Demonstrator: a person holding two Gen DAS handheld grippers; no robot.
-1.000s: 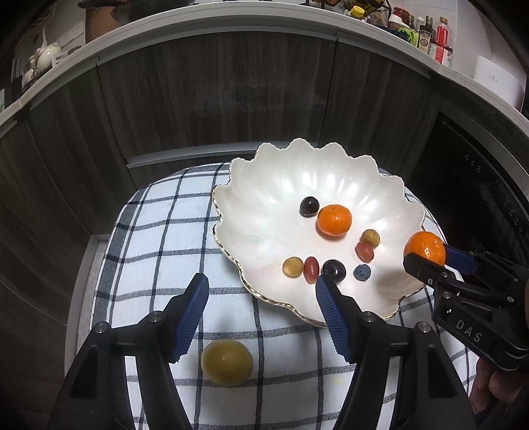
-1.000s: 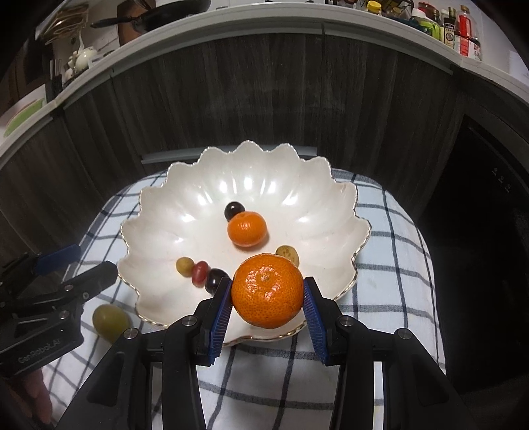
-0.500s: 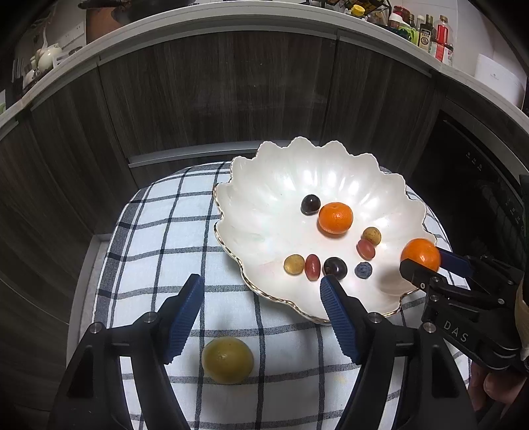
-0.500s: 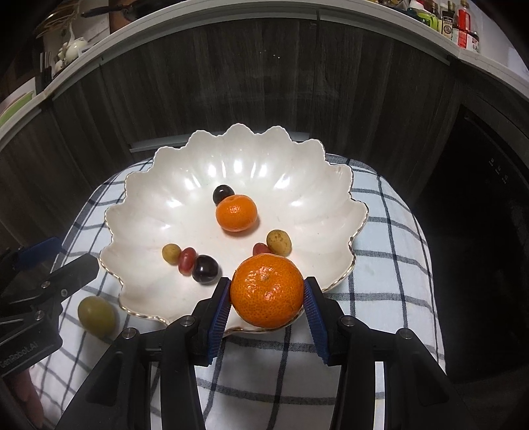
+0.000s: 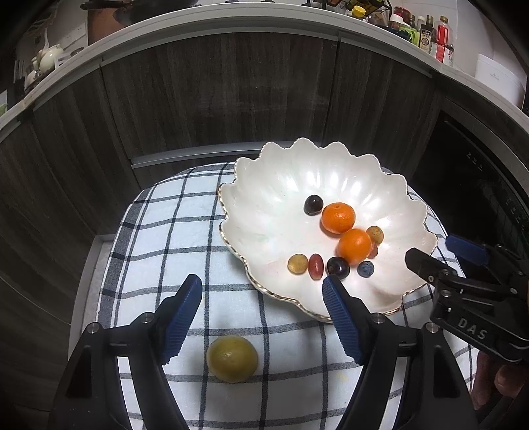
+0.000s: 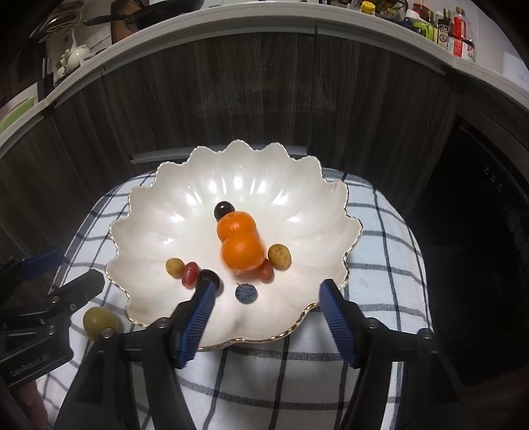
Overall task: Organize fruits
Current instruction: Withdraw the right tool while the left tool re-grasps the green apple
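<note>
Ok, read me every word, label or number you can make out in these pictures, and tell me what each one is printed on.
"DAS": white letters on the black body of the right claw, seen from the left camera.
"GenRobot.AI": faint letters on the black body of the left claw, seen from the right camera.
Labels on the bottles on the counter: too small and blurred to read.
Nothing on the bowl or checked cloth.

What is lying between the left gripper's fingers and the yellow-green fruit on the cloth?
Nothing but bare checked cloth. In the left wrist view, the yellow-green fruit sits below the open left gripper, roughly midway between its fingers.
</note>
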